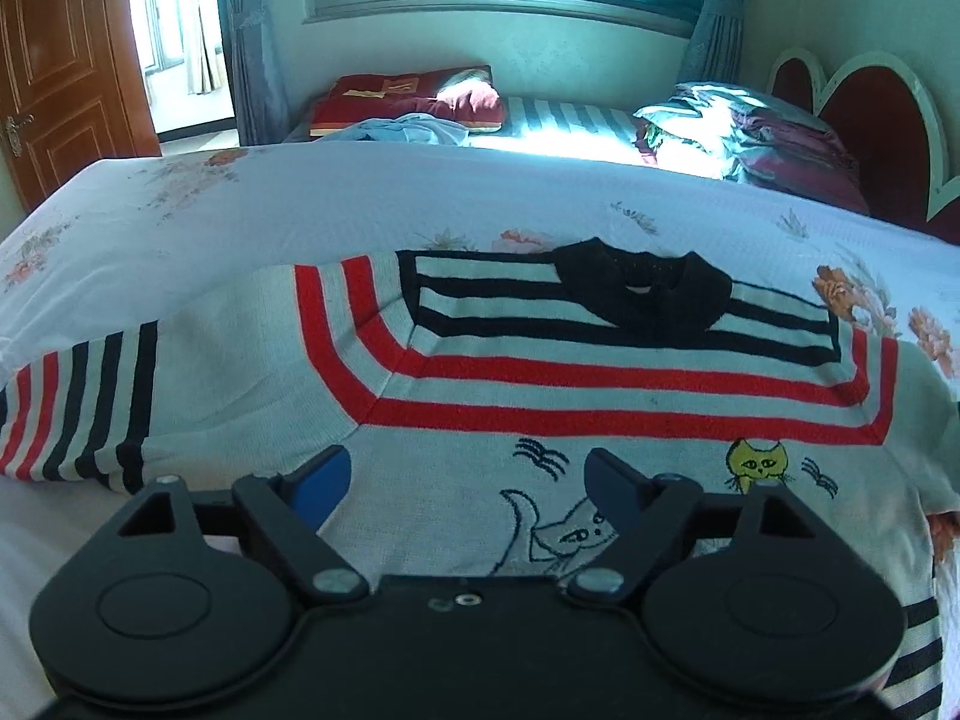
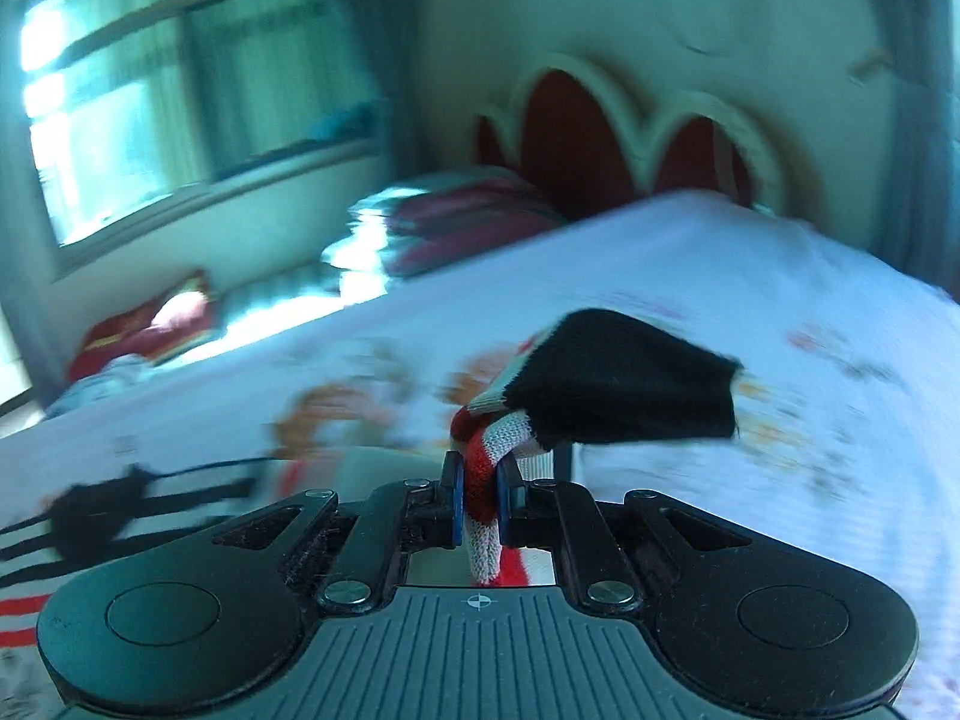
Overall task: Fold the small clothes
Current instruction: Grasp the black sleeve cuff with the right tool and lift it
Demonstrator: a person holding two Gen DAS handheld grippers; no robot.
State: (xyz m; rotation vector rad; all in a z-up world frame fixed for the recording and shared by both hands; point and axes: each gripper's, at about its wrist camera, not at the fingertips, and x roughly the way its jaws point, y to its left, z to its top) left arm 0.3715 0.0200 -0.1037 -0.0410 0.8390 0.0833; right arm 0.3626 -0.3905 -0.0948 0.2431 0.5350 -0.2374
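A small knitted sweater [image 1: 600, 372] lies flat on the flowered bedsheet [image 1: 360, 204], grey-white with red and black stripes, a black collar [image 1: 642, 288] and cat drawings on the chest. Its left sleeve [image 1: 78, 414] stretches out to the left. My left gripper [image 1: 468, 474] hovers over the chest with its blue fingers wide apart and only flat cloth below them. In the blurred right wrist view, my right gripper [image 2: 480, 480] is shut on the sweater's other sleeve [image 2: 492, 468], whose black cuff [image 2: 624, 384] sticks up past the fingertips.
Pillows and crumpled bedding [image 1: 744, 132] lie by the red headboard [image 1: 864, 114] at the back right. A red pillow [image 1: 414, 99] and blue cloth lie under the window. A wooden door [image 1: 60, 66] stands at the far left.
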